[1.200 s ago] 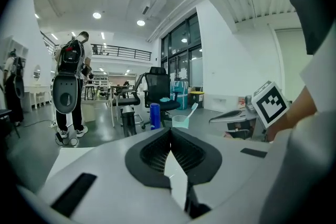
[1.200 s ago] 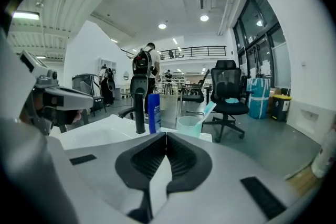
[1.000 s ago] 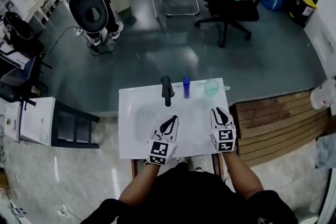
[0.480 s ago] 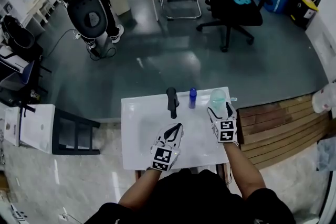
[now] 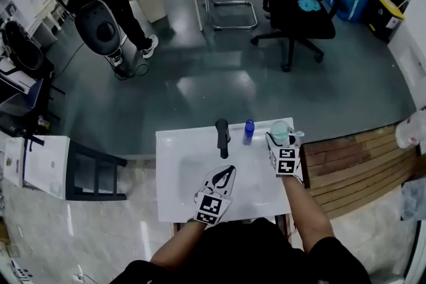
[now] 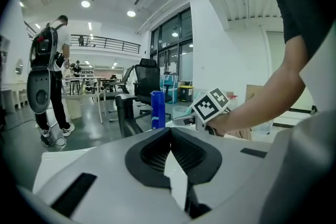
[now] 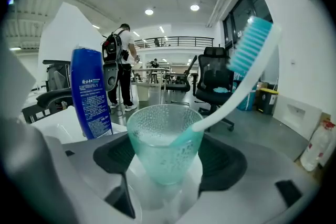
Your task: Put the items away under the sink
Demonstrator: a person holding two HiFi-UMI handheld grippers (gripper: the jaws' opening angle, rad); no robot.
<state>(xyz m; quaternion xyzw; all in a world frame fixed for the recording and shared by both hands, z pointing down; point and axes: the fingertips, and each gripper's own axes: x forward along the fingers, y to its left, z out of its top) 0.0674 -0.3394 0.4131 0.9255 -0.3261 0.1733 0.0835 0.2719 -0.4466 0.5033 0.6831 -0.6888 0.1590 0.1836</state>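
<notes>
A teal cup [image 7: 165, 149] holding a white and teal toothbrush [image 7: 247, 55] stands at the back right of the white sink top [image 5: 173, 203]. A blue bottle [image 7: 90, 94] stands to its left, beside the black faucet [image 5: 222, 135]. My right gripper [image 7: 170, 157] has just been opening; its jaws now stand wide on either side of the cup [image 5: 280, 130] without pressing on it. In the head view the right gripper [image 5: 280, 139] reaches the cup's near side. Over the basin my left gripper [image 5: 229, 171] is shut and empty, its tips [image 6: 170, 134] aimed toward the blue bottle [image 6: 157, 109].
A wooden platform [image 5: 359, 156] lies right of the sink. A black frame [image 5: 93, 166] and a white cabinet [image 5: 36, 156] stand to the left. Beyond, on the grey floor, are a black office chair [image 5: 299, 3] and a person carrying a backpack device [image 5: 100, 16].
My right gripper moved forward from the sink's near right part to the cup, and its jaws opened around it. The left gripper sank only slightly.
</notes>
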